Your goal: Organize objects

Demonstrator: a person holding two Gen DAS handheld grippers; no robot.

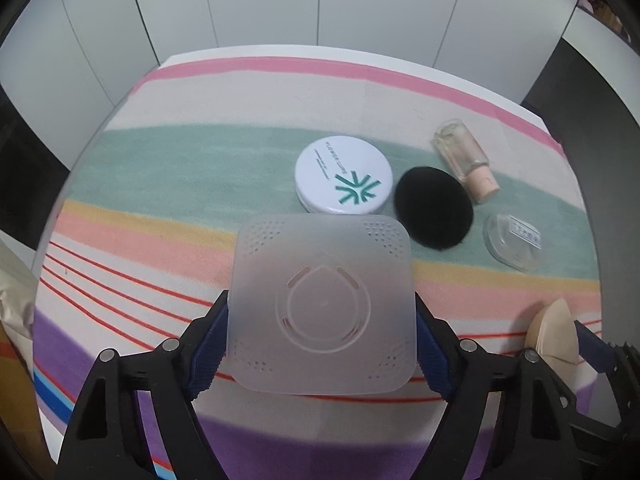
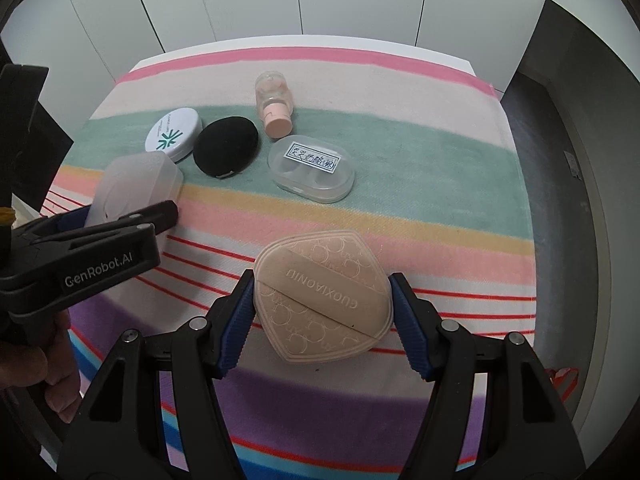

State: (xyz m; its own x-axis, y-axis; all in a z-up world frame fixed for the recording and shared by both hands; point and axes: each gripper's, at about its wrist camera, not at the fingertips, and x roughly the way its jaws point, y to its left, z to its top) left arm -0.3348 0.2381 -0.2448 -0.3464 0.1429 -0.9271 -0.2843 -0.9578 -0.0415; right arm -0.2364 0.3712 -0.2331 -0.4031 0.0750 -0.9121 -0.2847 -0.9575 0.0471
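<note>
My left gripper (image 1: 322,334) is shut on a frosted square plastic case (image 1: 322,304), held just above the striped cloth; the case also shows in the right wrist view (image 2: 136,186). My right gripper (image 2: 322,322) is shut on a beige powder puff (image 2: 322,294), whose edge shows in the left wrist view (image 1: 554,332). Beyond lie a white round compact with a green logo (image 1: 344,174) (image 2: 174,134), a black puff (image 1: 434,208) (image 2: 226,146), a small clear bottle with a pink cap (image 1: 466,158) (image 2: 274,104) on its side, and a clear oval case with a label (image 1: 512,242) (image 2: 312,168).
A striped cloth (image 1: 160,216) (image 2: 440,200) covers the table. White panel doors (image 1: 260,4) stand behind the far edge. The floor is dark at the right (image 2: 560,140). The left gripper's body (image 2: 80,256) and the hand holding it fill the left of the right wrist view.
</note>
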